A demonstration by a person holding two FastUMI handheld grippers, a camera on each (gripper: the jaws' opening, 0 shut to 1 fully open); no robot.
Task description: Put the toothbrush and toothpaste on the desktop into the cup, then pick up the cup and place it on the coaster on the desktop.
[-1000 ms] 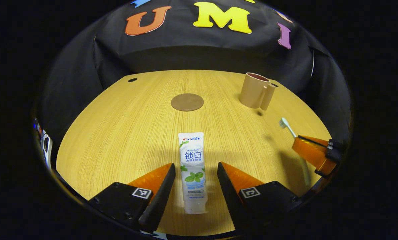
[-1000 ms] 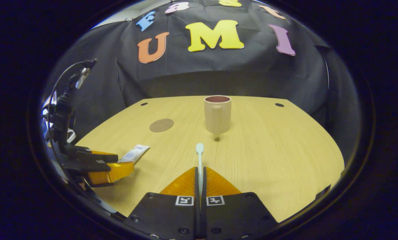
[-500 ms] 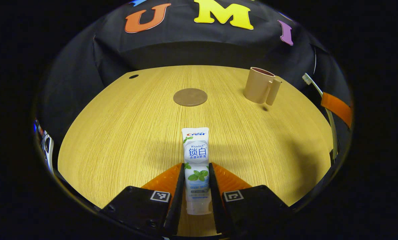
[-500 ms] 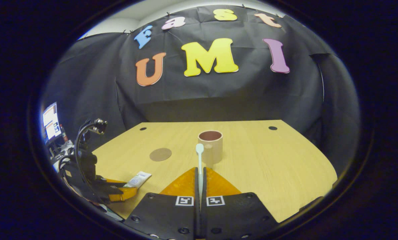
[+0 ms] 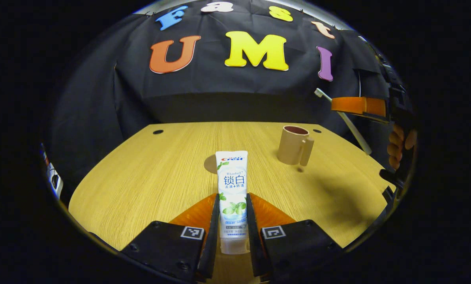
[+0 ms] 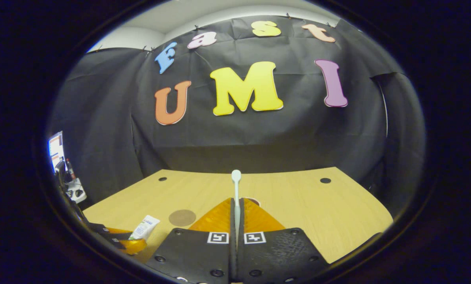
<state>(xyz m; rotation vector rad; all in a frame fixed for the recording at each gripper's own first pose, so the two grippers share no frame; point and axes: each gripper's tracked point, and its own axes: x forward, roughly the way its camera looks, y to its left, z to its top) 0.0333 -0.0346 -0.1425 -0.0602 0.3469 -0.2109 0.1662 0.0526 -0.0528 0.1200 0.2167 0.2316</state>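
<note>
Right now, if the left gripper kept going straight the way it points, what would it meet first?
The left gripper, shut on the white toothpaste tube, points over the round brown coaster. Beyond it only the wooden desktop and the black cloth wall lie ahead; depth unclear.

White tube [image 5: 232, 193] with green leaves, tan cup [image 5: 292, 145], brown coaster [image 6: 182, 217], pale wood-grain desk [image 5: 148, 173].

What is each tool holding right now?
Left tool: closed on the toothpaste.
Right tool: closed on the toothbrush, lifted above the table.
</note>
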